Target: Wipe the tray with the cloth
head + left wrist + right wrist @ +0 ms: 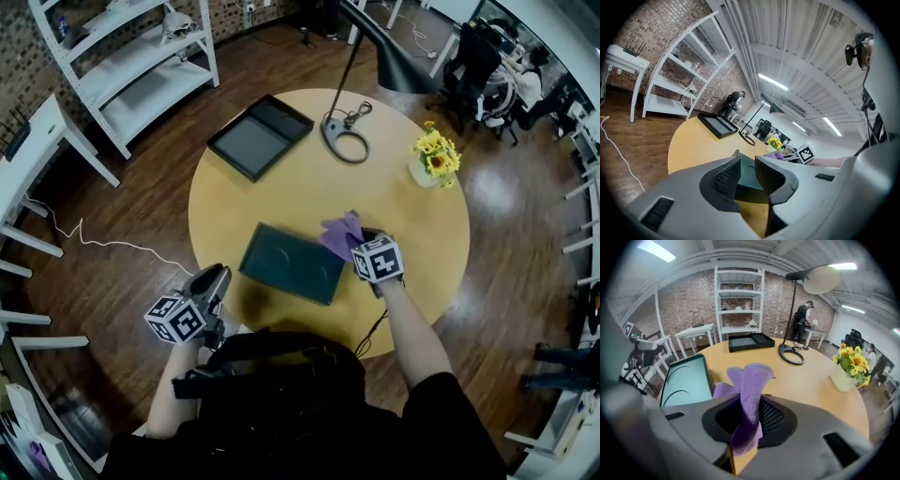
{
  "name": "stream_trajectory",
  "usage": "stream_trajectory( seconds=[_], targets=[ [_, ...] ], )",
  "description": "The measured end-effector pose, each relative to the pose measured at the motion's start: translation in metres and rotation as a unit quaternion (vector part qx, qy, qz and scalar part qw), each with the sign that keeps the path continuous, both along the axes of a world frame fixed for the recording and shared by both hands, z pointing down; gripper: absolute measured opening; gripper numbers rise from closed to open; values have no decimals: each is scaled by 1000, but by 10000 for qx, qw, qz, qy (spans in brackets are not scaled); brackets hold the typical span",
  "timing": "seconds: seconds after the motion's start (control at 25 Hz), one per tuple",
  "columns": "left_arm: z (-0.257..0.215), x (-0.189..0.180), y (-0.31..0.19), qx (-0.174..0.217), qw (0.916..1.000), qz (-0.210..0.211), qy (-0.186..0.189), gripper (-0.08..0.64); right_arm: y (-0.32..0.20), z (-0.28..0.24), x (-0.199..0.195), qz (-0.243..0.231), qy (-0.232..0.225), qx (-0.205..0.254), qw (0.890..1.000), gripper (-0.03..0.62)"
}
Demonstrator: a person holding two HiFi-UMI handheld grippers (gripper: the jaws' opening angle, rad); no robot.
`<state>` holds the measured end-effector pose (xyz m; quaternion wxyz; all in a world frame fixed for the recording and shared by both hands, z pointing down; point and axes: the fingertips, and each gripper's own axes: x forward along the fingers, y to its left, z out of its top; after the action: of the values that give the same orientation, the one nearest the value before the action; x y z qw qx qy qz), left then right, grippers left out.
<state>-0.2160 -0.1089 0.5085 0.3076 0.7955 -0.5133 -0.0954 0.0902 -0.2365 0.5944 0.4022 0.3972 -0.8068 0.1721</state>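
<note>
Clearly, the right tongs [751, 414] clamp the purple cloth [751, 380] beside the teal tray [686, 380]. Only the head view places the closed, empty left tongs [216, 279] at the desk's [394, 216] edge.

Ceiling strips [772, 82] bright — fisheye warp, dark corners.

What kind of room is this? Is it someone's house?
Probably an office or studio workspace, not a house. There is a brick wall with plain white shelves, people working at desks off to one side, and long strip lights on the ceiling.
</note>
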Motion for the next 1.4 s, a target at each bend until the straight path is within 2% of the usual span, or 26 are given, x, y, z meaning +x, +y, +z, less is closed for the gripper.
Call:
stream_trajectory(
  seconds=[0.2, 0.24, 0.28, 0.44, 0.52, 0.56, 0.68, 0.8, 1.0, 1.08, 1.16, 1.28, 1.32, 1.36, 1.4],
  targets=[
    [9, 0, -11, -89, 9994, -88, -316, 99, 9, -39, 26, 770, -1077, 32, 9912, 80],
    [12, 0, -14, -118, 9992, -72, -373, 124, 14, -44, 31, 902, -1236, 41, 9882, 80],
    [14, 0, -17, -149, 9990, -32, -425, 144, 20, -50, 35, 1010, -1365, 63, 9855, 80],
    [22, 5, -28, -221, 9976, 220, -623, 146, 49, -71, 37, 1274, -1750, 157, 9762, 80],
    [29, 11, -36, -291, 9962, 402, -714, 166, 69, -76, 32, 1427, -2132, 17, 9665, 80],
    [33, 15, -40, -342, 9952, 519, -756, 210, 79, -76, 27, 1506, -2383, -108, 9594, 80],
    [41, 28, -51, -424, 9907, 859, -966, 222, 109, -67, 9, 1760, -3015, -490, 9358, 80],
    [46, 40, -58, -464, 9861, 1134, -1126, 222, 138, -49, -6, 1977, -3209, -805, 9227, 80],
    [55, 57, -71, -599, 9791, 1460, -1284, 222, 154, -9, -10, 2376, -3014, -972, 9183, 80],
    [65, 63, -75, -743, 9756, 1559, -1353, 222, 153, 2, -9, 2549, -3102, -1031, 9101, 81],
    [74, 69, -76, -877, 9727, 1641, -1384, 222, 150, 9, -4, 2799, -3469, -1179, 8874, 81],
    [80, 73, -77, -980, 9718, 1620, -1402, 224, 148, 24, 2, 3236, -4200, -1619, 8323, 83],
    [81, 73, -77, -997, 9723, 1585, -1403, 224, 148, 30, 4, 3343, -4348, -1732, 8180, 83],
    [82, 73, -77, -1012, 9727, 1555, -1393, 224, 148, 36, 5, 3426, -4415, -1807, 8094, 83],
    [83, 73, -77, -1030, 9730, 1535, -1380, 224, 147, 42, 6, 3492, -4395, -1851, 8066, 83]
  ],
)
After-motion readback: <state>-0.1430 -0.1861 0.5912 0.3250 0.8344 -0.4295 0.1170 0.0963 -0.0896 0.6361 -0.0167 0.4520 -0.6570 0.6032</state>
